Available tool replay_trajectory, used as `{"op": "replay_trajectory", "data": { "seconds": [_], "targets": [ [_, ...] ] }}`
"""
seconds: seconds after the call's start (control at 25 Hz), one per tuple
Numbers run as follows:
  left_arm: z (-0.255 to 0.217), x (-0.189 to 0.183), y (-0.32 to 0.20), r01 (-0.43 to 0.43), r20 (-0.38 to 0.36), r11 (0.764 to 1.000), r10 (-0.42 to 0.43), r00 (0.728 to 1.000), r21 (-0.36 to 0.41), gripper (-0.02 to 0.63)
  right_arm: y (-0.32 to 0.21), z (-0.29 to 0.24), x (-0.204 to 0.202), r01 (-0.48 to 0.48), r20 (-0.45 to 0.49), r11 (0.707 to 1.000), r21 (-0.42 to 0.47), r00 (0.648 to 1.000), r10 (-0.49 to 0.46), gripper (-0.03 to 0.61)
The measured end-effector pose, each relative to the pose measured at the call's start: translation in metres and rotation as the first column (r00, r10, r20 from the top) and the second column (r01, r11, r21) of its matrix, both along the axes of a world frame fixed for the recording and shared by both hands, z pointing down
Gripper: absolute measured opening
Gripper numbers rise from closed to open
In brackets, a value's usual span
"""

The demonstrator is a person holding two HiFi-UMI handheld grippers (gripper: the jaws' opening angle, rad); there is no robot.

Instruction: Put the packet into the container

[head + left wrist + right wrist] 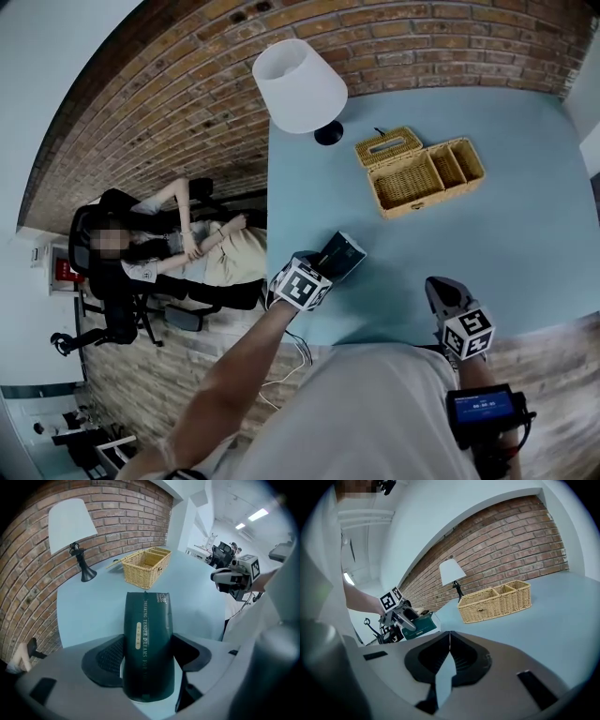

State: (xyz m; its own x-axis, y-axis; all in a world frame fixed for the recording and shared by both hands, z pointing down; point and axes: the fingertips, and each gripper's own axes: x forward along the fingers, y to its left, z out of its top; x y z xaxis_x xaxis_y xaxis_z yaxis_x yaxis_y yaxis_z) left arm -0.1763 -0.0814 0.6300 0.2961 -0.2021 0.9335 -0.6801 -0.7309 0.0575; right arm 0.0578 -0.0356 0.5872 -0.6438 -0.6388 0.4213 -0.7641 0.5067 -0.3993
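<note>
Head view | packet (347, 255) — near end hidden by left gripper (325, 265); print unreadable

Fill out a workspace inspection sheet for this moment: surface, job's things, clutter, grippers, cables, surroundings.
Surface: light blue table, smooth top.
Job's things: dark green packet between the left gripper's jaws, near the table's near edge; wicker basket with several compartments farther back, nothing seen in its open compartments.
Clutter: table lamp with a white shade, near the table's far left corner.
Grippers: left gripper shut on the packet; right gripper shut and empty, at the near edge.
Cables: thin light cables hang below the table's edge by the left arm.
Surroundings: brick wall; a person sitting in an office chair beside the table.
</note>
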Motion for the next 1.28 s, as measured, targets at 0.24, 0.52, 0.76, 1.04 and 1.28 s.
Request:
{"op": "replay_trajectory", "data": {
  "seconds": [0.24,0.52,0.76,1.04,1.28],
  "targets": [
    [-0.021,0.018,-0.006,-0.031,-0.058,0.999,0.034,0.998,0.040,0.330,-0.004,-0.002,-0.002,-0.004,-0.002,1.000,0.009,1.000,0.004,0.011],
    [-0.041,0.049,-0.014,-0.085,-0.107,0.993,0.093,0.990,0.077,0.318,-0.004,0.000,0.004,-0.018,0.000,1.000,0.007,1.000,0.018,0.011],
    [-0.063,0.068,-0.033,-0.089,-0.152,0.989,0.106,0.983,0.119,0.318,-0.007,-0.001,0.007,-0.035,0.005,0.999,0.005,0.999,0.035,0.011],
    [-0.092,0.087,-0.060,-0.097,-0.223,0.988,0.122,0.967,0.118,0.318,-0.012,-0.007,0.003,-0.040,0.009,0.999,-0.001,0.999,0.040,0.011],
    [-0.107,0.109,-0.089,-0.160,-0.192,0.976,0.187,0.963,0.148,0.318,-0.019,-0.009,0.007,-0.038,0.018,0.999,-0.012,0.999,0.038,0.011]
  ]
}}
